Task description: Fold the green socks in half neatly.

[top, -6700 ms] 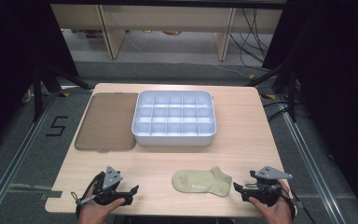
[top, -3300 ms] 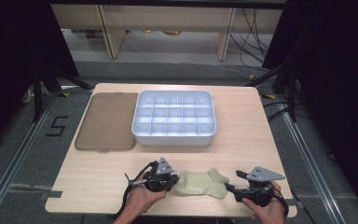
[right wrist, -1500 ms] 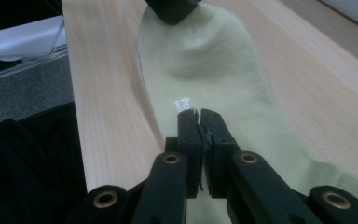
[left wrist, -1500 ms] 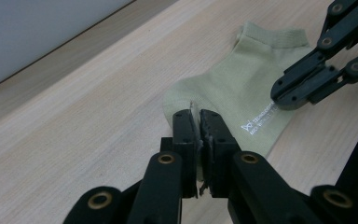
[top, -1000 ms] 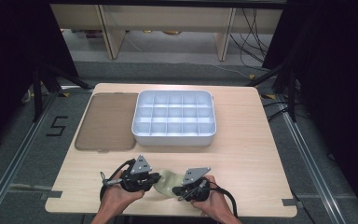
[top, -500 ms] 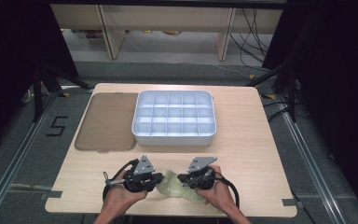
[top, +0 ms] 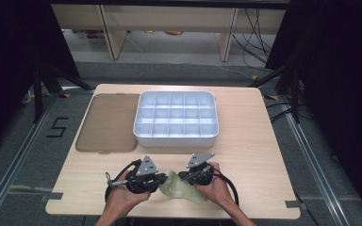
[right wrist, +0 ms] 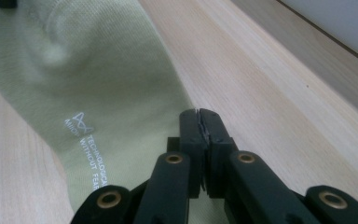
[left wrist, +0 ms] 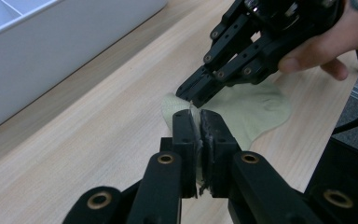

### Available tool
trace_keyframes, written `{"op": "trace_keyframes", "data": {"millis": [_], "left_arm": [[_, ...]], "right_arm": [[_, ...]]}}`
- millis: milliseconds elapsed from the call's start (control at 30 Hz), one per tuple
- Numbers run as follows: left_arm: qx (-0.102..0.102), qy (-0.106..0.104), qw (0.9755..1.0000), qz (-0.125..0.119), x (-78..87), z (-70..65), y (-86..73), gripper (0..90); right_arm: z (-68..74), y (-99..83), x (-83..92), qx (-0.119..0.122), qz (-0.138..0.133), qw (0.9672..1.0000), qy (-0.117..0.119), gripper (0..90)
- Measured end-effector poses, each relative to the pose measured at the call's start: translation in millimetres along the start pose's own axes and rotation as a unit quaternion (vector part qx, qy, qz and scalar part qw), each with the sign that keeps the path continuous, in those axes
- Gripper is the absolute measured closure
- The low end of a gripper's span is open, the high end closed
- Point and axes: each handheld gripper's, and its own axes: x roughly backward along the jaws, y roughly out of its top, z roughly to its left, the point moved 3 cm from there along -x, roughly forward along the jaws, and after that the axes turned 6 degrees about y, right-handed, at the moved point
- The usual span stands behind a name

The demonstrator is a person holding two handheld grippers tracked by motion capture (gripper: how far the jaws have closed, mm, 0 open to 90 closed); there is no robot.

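Right gripper (top: 185, 176) shifted; sock (top: 181, 187) pinched between grippers.

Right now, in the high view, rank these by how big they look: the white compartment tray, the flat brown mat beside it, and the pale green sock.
1. White compartment tray, largest.
2. Flat brown mat, somewhat smaller.
3. Pale green sock, smallest; partly hidden by the grippers holding it, so its full size is unsure.

High view overhead, gripper views close — sharing sock (top: 181, 188)
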Motion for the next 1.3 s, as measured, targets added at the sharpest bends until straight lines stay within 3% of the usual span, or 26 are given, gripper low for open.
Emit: {"op": "trace_keyframes", "data": {"millis": [300, 500, 733, 867, 1133, 1167, 1200, 1300], "left_arm": [[-0.001, 0.002, 1.0, -0.002, -0.4, -1.1, 3.8, 84.6], [0.001, 0.002, 1.0, -0.003, 0.8, -0.5, 4.3, 84.5], [0.002, 0.003, 1.0, 0.0, -0.4, -1.8, 5.6, 84.5], [-0.003, 0.002, 1.0, 0.0, -2.5, -5.4, 8.2, 84.4], [-0.013, -0.004, 0.9999, 0.0, -8.1, -13.1, 14.5, 84.3], [-0.009, -0.002, 1.0, 0.001, -8.8, -14.9, 15.2, 84.3], [-0.018, -0.004, 0.9998, 0.002, -9.8, -14.9, 16.3, 84.3], [-0.02, -0.005, 0.9998, 0.002, -14.1, -20.9, 21.3, 84.3]], "right_arm": [[1.8, 10.0, -8.1, 0.007, -0.003, 1.0, 0.005, 88.9], [-0.8, 9.7, 15.5, 0.004, -0.017, 0.9998, -0.002, 88.9], [-2.8, -3.7, 43.9, 0.003, -0.018, 0.9998, -0.011, 88.9], [-1.9, -21.8, 58.7, -0.012, -0.003, 0.9998, -0.018, 88.9], [-9.9, -34.4, 62.2, 0.0, 0.01, 0.9998, -0.019, 88.9], [-7.5, -35.7, 62.1, -0.016, 0.016, 0.9996, -0.02, 88.9], [-7.2, -36.3, 60.7, -0.017, 0.019, 0.9995, -0.021, 88.9], [-8.6, -37.6, 57.1, -0.016, 0.028, 0.9993, -0.021, 89.2]]}}
